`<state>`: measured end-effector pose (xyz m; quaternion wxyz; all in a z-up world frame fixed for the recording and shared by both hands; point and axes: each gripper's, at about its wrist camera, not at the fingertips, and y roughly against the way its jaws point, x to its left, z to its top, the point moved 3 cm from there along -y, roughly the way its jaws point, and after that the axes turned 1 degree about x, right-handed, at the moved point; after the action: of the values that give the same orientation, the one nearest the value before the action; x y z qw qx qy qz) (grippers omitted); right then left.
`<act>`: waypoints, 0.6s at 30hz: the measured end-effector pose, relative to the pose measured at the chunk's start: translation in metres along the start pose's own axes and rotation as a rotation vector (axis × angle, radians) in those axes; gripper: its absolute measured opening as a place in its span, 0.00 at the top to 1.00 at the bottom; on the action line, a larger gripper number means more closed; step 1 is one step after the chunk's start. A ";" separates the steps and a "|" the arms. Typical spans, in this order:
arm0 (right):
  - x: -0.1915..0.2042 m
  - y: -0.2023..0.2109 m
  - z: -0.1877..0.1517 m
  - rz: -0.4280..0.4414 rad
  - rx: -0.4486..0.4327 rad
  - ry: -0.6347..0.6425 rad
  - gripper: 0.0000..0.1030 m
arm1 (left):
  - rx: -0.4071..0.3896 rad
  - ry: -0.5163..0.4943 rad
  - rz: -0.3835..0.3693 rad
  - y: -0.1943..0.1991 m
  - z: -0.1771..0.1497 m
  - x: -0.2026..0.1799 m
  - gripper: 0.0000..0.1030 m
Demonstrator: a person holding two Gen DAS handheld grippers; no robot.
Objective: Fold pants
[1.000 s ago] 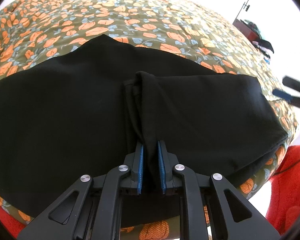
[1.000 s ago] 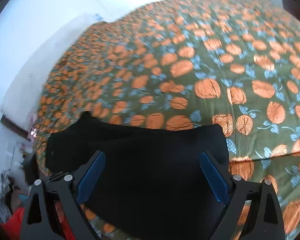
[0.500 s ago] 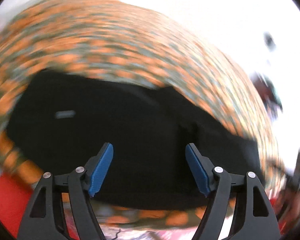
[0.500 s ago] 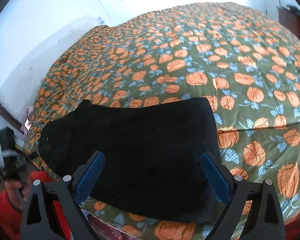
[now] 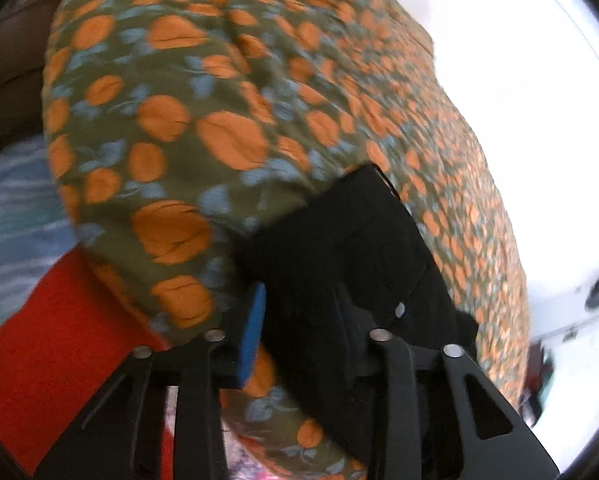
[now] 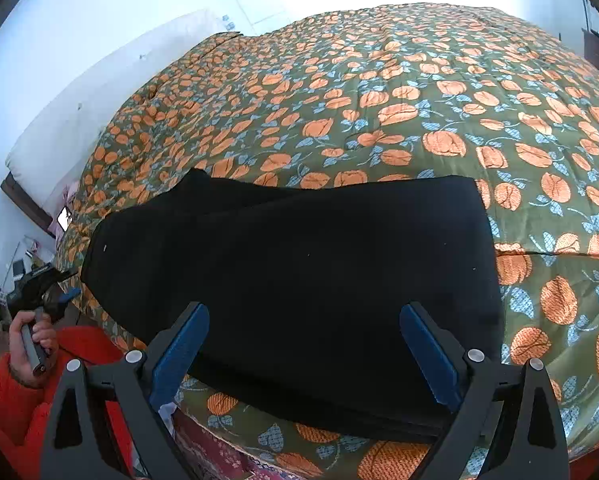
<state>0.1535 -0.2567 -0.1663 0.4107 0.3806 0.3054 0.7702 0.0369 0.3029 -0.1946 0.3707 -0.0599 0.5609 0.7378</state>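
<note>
Black soft-fabric pants (image 6: 299,272) lie folded flat at the near edge of the olive quilted bedspread with orange pumpkin print (image 6: 439,92). Left gripper (image 5: 299,320), at nine o'clock of the garment, is closing around its end edge, not visibly clamped; right gripper (image 6: 303,352) hangs released, grasping nothing. Risk: a shallow bite catching only the top layer, so the fold would slip apart or drag over the bed edge.

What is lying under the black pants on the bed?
The black pants lie flat, folded, on a green quilt printed with orange pumpkins, which shows all around them. The part of the quilt under the pants is covered, so whether anything else lies there cannot be seen.
</note>
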 end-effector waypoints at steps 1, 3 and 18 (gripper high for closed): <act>0.000 0.000 -0.002 0.000 0.002 0.003 0.07 | -0.008 -0.028 0.008 -0.005 0.002 -0.004 0.72; -0.002 0.002 -0.003 -0.004 -0.001 0.004 0.07 | 0.000 -0.029 -0.017 -0.010 0.004 -0.004 0.73; -0.010 0.001 -0.004 0.008 -0.004 -0.022 0.07 | 0.094 0.115 -0.022 -0.037 0.002 0.028 0.64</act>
<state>0.1534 -0.2669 -0.1708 0.4115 0.3895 0.2979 0.7682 0.0401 0.3218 -0.2376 0.3484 -0.0906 0.6144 0.7021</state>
